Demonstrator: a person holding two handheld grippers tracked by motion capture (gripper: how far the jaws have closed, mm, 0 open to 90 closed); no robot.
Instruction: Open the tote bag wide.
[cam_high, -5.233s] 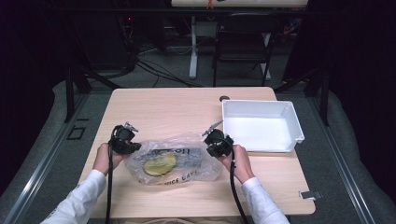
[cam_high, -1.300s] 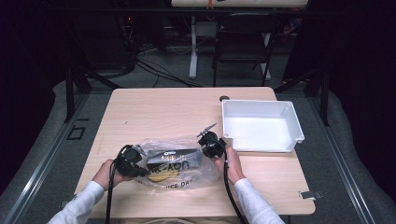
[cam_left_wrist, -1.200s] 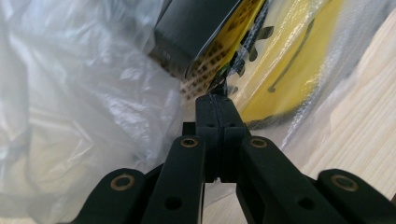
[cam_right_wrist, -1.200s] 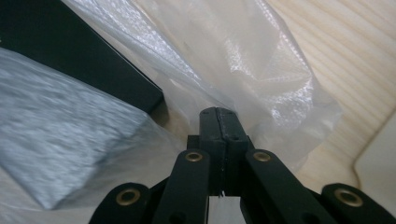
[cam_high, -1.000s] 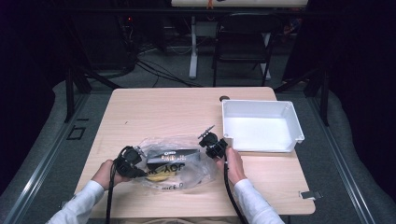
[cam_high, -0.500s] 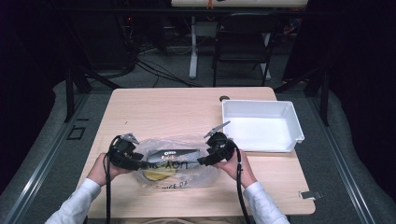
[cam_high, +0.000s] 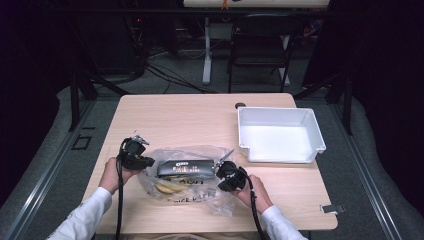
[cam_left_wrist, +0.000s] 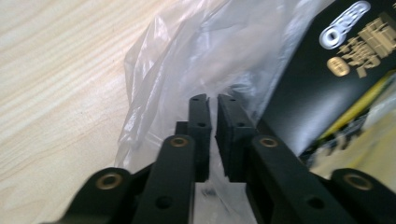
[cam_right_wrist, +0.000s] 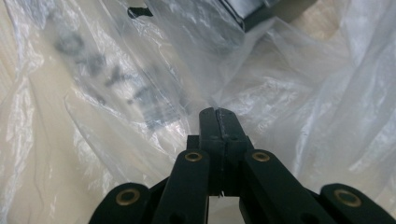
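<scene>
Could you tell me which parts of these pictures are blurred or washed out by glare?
High view: sharp table, dark surroundings. Left gripper view: the black packet is soft, the jaws crisp. Right gripper view: print on the plastic bag is smeared, with bright sheen on the film.

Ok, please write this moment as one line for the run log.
left gripper: shut on plastic bag | right gripper: shut on plastic bag | in bag: black packet, banana | white tray: empty
</scene>
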